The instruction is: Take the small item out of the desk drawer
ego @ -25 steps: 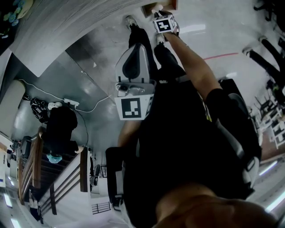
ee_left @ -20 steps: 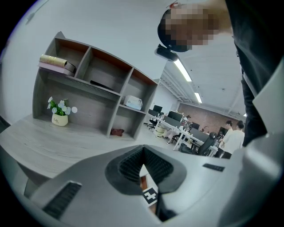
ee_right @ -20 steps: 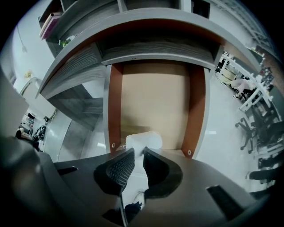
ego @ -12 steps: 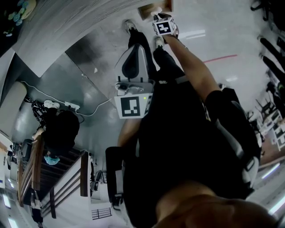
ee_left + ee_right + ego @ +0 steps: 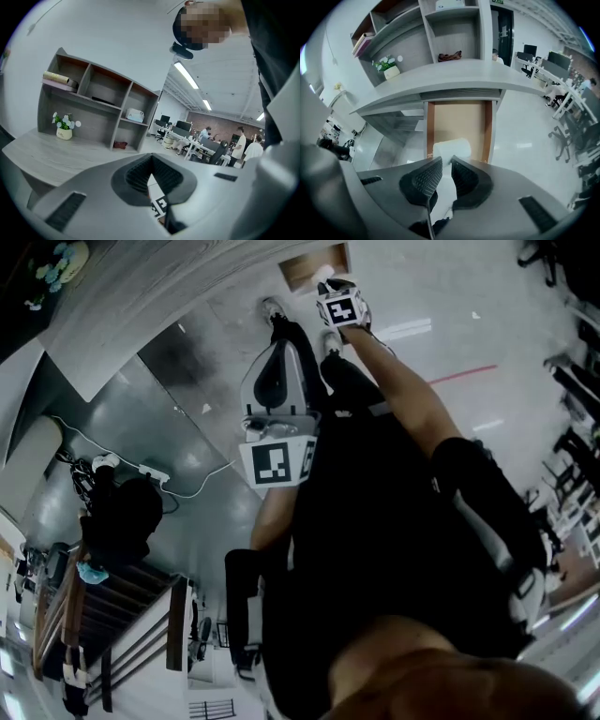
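Roll (image 5: pixel 451 149), white, in R claw (image 5: pixel 446 163) grip above open drawer (image 5: pixel 459 119); L claw (image 5: pixel 151 159) closed & empty

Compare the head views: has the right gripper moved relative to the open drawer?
No, not noticeably. The right gripper, claw shut on the white roll, stays just in front of the open drawer; only the camera shifted.

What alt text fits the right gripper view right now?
The right gripper is shut on a white roll, at the front of the open, brown-bottomed drawer under a grey desk. Shelves and a small flowerpot stand on the desk.
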The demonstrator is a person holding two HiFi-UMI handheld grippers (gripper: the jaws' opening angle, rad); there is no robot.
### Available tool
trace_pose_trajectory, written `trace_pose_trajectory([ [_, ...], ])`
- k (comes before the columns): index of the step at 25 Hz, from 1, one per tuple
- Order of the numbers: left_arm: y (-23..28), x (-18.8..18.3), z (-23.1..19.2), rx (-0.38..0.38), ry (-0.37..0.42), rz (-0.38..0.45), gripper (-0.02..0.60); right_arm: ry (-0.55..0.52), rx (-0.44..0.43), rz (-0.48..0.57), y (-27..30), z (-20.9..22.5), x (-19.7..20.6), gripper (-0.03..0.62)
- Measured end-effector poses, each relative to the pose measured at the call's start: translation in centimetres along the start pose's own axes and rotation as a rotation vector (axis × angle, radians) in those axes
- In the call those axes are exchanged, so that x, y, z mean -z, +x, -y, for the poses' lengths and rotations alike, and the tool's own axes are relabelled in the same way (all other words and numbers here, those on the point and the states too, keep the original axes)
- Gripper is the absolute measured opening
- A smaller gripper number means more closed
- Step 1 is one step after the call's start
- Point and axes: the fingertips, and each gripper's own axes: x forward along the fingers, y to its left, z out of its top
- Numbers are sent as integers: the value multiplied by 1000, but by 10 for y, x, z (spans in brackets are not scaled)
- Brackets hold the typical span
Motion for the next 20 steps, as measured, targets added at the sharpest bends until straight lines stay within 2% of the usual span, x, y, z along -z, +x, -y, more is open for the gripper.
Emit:
trace_pose_trajectory([
  [5, -18, 3, 16, 6, 48, 10, -2, -5, -28, 48, -28, -6, -3, 58],
  [12, -43, 4, 46, -7, 71, 40, -2, -14, -49, 123, -75, -2, -7, 58],
  [20, -78, -4, 91, -39, 102, 114, -2, -72, -81, 258, -141, 3, -23, 58],
])
